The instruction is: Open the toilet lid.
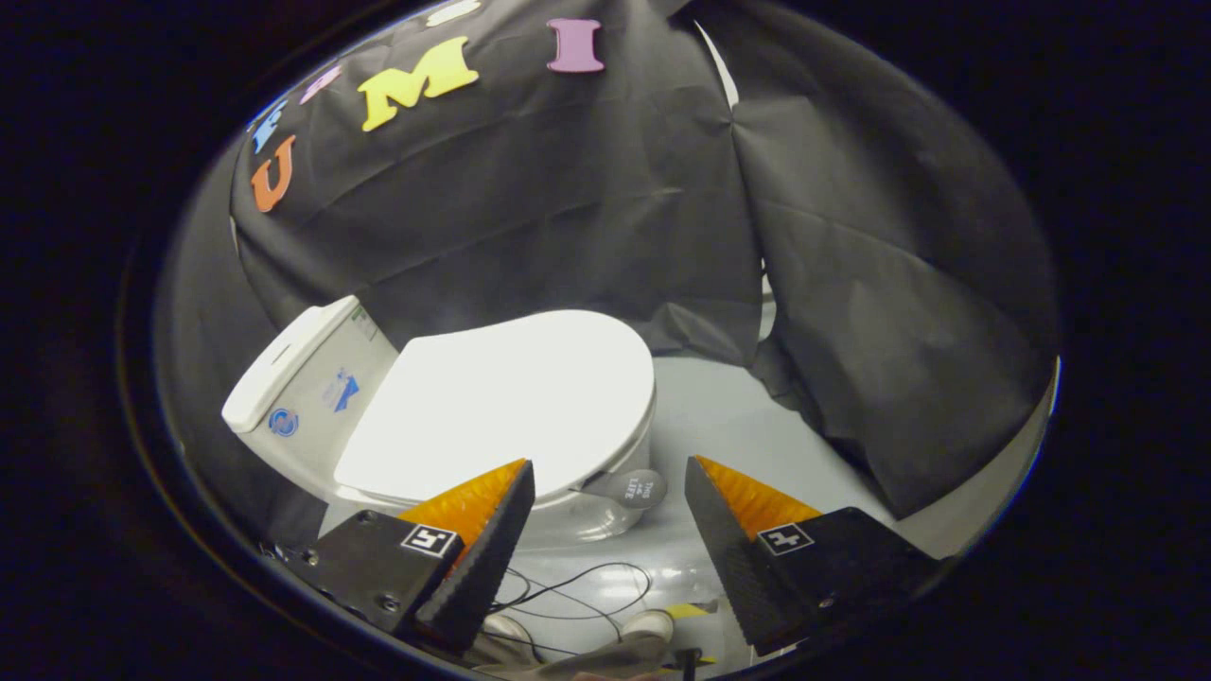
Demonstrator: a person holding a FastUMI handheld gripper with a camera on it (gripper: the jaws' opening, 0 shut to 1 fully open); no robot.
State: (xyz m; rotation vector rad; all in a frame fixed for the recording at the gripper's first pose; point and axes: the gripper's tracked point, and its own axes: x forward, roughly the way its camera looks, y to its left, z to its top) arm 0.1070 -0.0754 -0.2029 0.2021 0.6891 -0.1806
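The cistern [307, 378] stands at the far left, backed against the black cloth wall [568, 208], which is presumably why the toilet faces out toward the open floor. Joined to it, the toilet lid [511, 407] lies flat and closed over the bowl [568, 515], its rounded front edge pointing away from the cistern (so the hinge must sit at the cistern end, and the front rim is the edge to lift). A small round tag or disc [636, 488] hangs just under that front rim.

The gripper [610, 492] hovers above and short of the lid, its fingers spread wide apart with nothing between them; the left fingertip [511, 482] overlaps the lid's near edge in the view, though I cannot tell if it touches. The open stance looks like readiness to hook or pinch the rim.

Below the fingers, a thin black cable [577, 591] loops across the pale grey floor [719, 407], near what appears to be a person's shoes [651, 624]. The lid is not yet raised, so the task has barely begun.
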